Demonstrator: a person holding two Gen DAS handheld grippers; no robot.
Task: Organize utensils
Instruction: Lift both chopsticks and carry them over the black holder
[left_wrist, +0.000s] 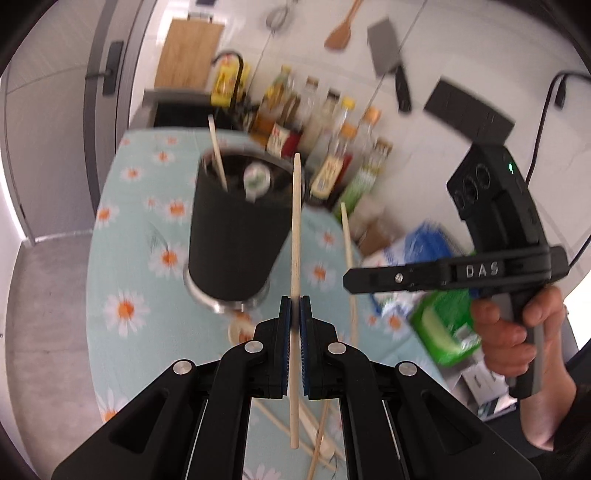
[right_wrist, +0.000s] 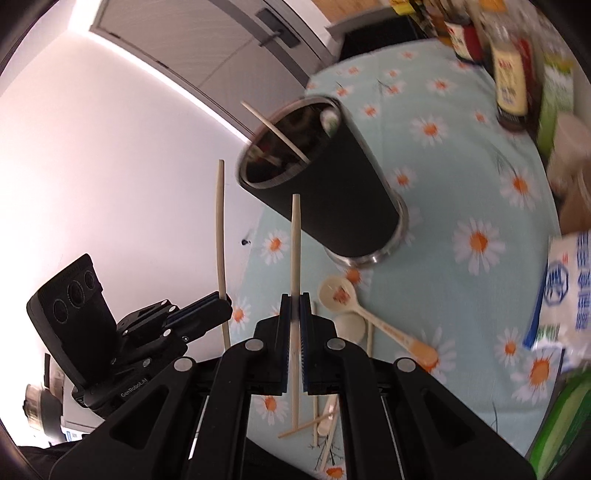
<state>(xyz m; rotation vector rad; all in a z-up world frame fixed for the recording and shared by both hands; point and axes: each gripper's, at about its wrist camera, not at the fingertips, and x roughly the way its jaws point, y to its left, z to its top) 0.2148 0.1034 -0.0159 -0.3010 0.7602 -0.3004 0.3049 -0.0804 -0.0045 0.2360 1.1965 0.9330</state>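
In the left wrist view my left gripper (left_wrist: 294, 301) is shut on a pale wooden chopstick (left_wrist: 295, 221) that stands nearly upright between its pads. Just beyond it a black utensil holder (left_wrist: 236, 236) stands on the daisy tablecloth (left_wrist: 122, 266), with one chopstick and a white spoon inside. In the right wrist view my right gripper (right_wrist: 294, 299) is shut on a second chopstick (right_wrist: 295, 240), with the holder (right_wrist: 332, 192) ahead. Each gripper shows in the other's view, still holding its stick: the right (left_wrist: 349, 278) and the left (right_wrist: 225, 301). Loose spoons (right_wrist: 347, 299) and chopsticks (right_wrist: 303, 428) lie on the cloth below.
Several sauce bottles (left_wrist: 332, 147) line the back of the table. A cleaver (left_wrist: 388, 62) and a wooden spatula (left_wrist: 341, 29) hang on the wall. A green pack (left_wrist: 443, 325) and a blue-white bag (right_wrist: 565, 288) sit on the right. The table's edge (left_wrist: 92, 258) drops off on the left.
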